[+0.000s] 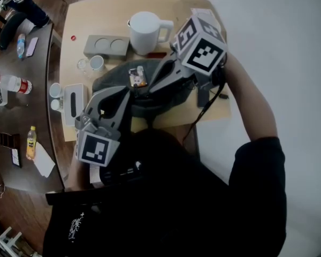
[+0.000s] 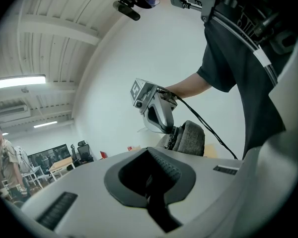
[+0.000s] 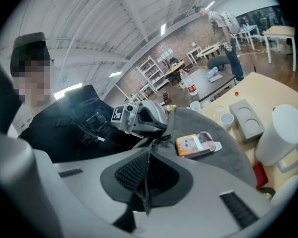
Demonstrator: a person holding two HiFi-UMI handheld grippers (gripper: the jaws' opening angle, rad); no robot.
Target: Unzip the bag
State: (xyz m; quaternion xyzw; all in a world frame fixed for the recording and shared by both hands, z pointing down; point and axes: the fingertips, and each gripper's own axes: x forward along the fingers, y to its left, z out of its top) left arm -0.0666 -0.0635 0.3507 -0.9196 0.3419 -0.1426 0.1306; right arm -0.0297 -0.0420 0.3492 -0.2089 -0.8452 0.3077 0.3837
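Observation:
A grey bag [image 1: 115,79] lies on the light wooden table [image 1: 77,20], with a small printed card [image 1: 137,77] on top of it. My left gripper [image 1: 108,101] is at the bag's near left end. In the left gripper view its jaws [image 2: 150,182] are shut, with a thin dark strip of the bag's edge pinched between them. My right gripper [image 1: 151,87] reaches over the bag from the right. In the right gripper view it [image 3: 146,182] is shut on the thin black zipper pull [image 3: 156,142], which runs from the bag [image 3: 223,157] up into the jaws.
Behind the bag stand a white pitcher [image 1: 145,32], a grey two-hole coaster holder [image 1: 107,45] and small cups [image 1: 96,63]. A white box [image 1: 74,103] sits left of the bag. A dark side table [image 1: 21,122] at the left carries bottles and small items.

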